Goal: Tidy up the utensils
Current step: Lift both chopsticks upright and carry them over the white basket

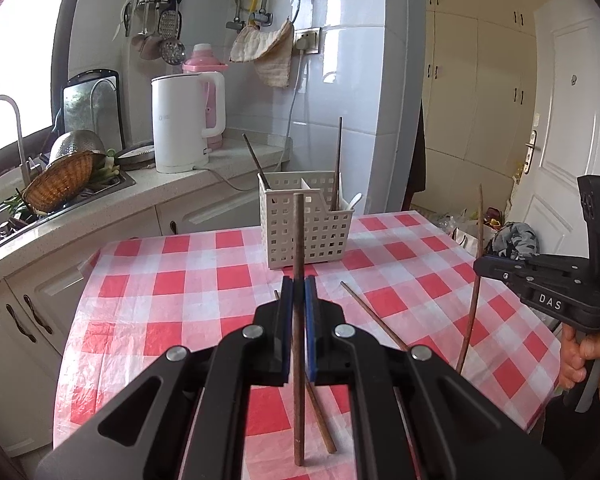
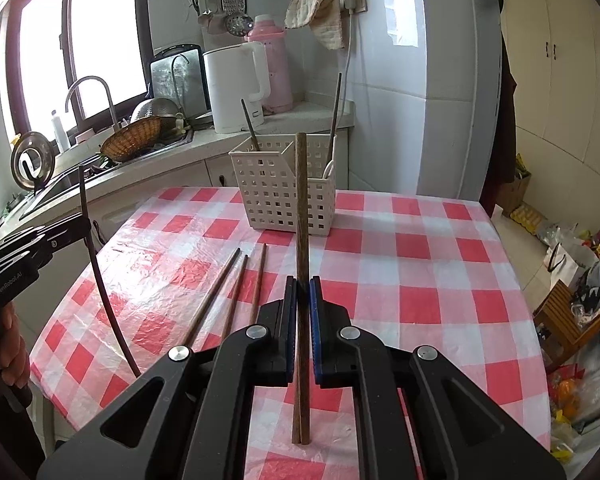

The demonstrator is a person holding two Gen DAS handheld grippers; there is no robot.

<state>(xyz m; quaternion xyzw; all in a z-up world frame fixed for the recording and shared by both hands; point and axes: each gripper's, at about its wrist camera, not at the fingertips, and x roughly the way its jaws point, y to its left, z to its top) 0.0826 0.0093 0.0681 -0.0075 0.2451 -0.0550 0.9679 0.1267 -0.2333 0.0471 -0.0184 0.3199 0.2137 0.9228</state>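
Observation:
My left gripper (image 1: pixel 299 282) is shut on a brown chopstick (image 1: pixel 298 232), which stands upright above the checked table. The right gripper (image 2: pixel 302 280) is likewise shut on a brown chopstick (image 2: pixel 301 208) held upright. Each view shows the other gripper at its side: the right gripper (image 1: pixel 479 268) with its thin stick (image 1: pixel 474 304), the left gripper (image 2: pixel 86 225) with its dark stick (image 2: pixel 100 284). A white perforated basket (image 1: pixel 312 236) (image 2: pixel 276 196) stands at the table's far side, with two chopsticks and a white spoon (image 2: pixel 330 168) inside. Three chopsticks (image 2: pixel 236 296) lie loose on the cloth.
A red-and-white checked cloth (image 2: pixel 420 264) covers the table. Behind it runs a counter with a white kettle (image 1: pixel 180 120), a pink flask (image 2: pixel 272 64) and a sink (image 1: pixel 60 196) full of dishes. Bags and clutter (image 2: pixel 572 280) sit on the floor to the right. A hand (image 1: pixel 584 356) grips the right tool.

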